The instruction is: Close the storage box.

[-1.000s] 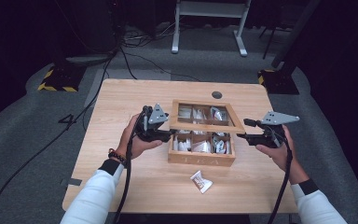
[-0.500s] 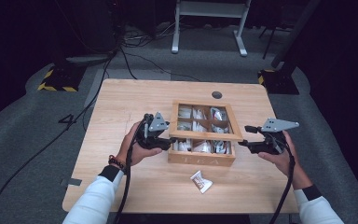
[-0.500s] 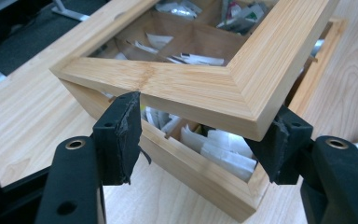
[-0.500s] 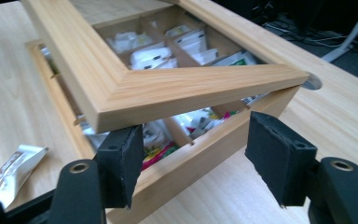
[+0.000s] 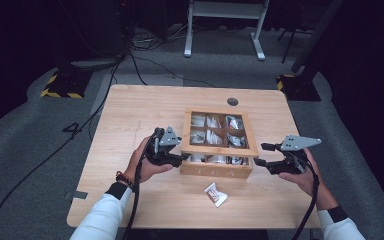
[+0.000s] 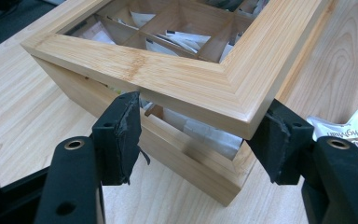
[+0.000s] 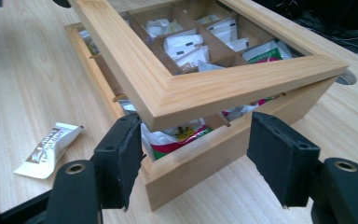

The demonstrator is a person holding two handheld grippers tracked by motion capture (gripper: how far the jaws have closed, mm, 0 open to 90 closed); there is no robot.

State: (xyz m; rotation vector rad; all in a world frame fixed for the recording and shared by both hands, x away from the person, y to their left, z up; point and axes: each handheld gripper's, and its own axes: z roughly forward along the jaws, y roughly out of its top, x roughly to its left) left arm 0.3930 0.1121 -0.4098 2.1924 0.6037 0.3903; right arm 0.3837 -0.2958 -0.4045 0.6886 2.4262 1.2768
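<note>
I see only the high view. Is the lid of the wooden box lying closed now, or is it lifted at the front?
Observer: It is lifted. The left gripper view shows a gap between the lid and the box along the front.
Operator: What is holding it up?
Observer: The left gripper. Its fingers press on the lid's near corner, one on each edge.
Operator: And the right gripper?
Observer: The right gripper has just been opening its fingers. The lid's other front corner sits between them, but one finger stands well clear of the wood.
</note>
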